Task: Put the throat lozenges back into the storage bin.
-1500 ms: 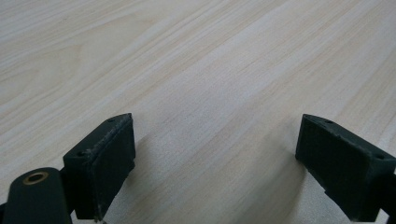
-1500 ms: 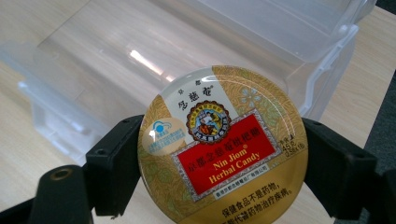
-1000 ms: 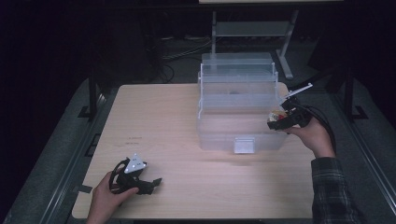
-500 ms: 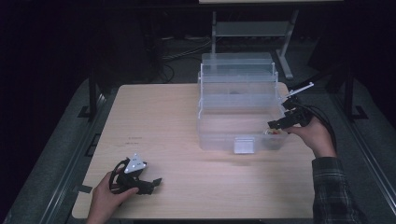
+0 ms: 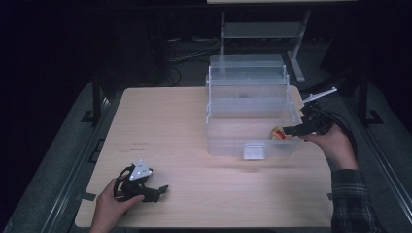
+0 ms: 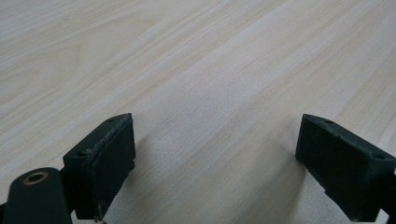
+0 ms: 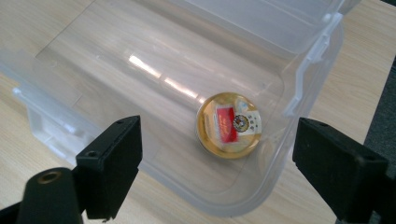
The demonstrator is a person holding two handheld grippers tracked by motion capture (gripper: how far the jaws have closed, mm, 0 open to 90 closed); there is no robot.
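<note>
My right gripper (image 7: 217, 161) fingers had just been opening, nothing between them, over the round gold-rimmed disc (image 7: 229, 125) lying inside the clear plastic bin (image 7: 299, 88); left gripper (image 6: 215, 168) fingers open above the desk (image 6: 196, 70).

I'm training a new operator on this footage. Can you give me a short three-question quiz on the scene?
1. True or false: the round gold item lies inside the clear bin.
2. Which gripper rests near the table's front edge, away from the bin: left or right?
3. The right gripper's jaws are: A) clamped on the item, B) apart with nothing between the pads, C) clamped on the bin's rim.

Key: 1 true; 2 left; 3 B, they have just been opening.
</note>
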